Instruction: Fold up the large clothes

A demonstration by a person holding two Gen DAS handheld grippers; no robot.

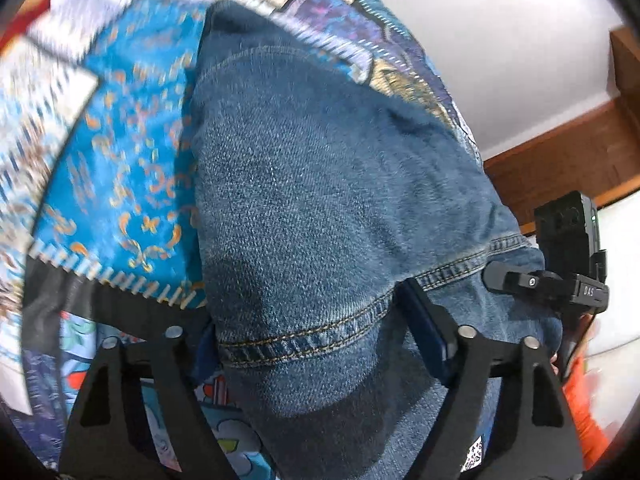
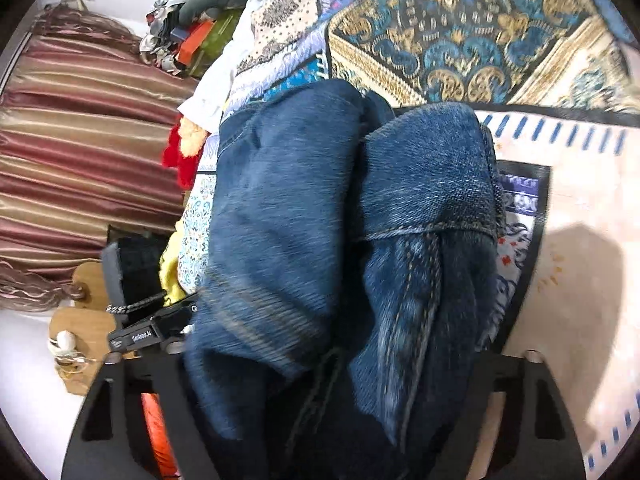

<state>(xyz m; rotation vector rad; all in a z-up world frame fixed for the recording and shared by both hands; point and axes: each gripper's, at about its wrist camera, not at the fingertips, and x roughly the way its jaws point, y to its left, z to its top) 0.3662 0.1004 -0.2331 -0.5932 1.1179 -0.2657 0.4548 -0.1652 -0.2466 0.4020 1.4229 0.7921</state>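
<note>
A pair of blue denim jeans (image 1: 304,200) fills the left wrist view, draped over a patterned bedspread (image 1: 120,152). My left gripper (image 1: 320,344) is shut on the jeans at a stitched hem, with cloth bunched between its black fingers (image 1: 440,344). In the right wrist view the jeans (image 2: 328,240) hang in thick folds straight in front of the camera. My right gripper (image 2: 332,380) is shut on the jeans; its fingertips are buried in the denim. The other gripper shows at the right edge of the left wrist view (image 1: 560,280) and at the left of the right wrist view (image 2: 148,332).
The bedspread (image 2: 460,40) has blue, gold and white patches. A striped red and beige curtain (image 2: 80,160) hangs at left. A pile of mixed clothes (image 2: 188,40) lies at the bed's far side. A wooden bed frame (image 1: 560,160) meets a white wall.
</note>
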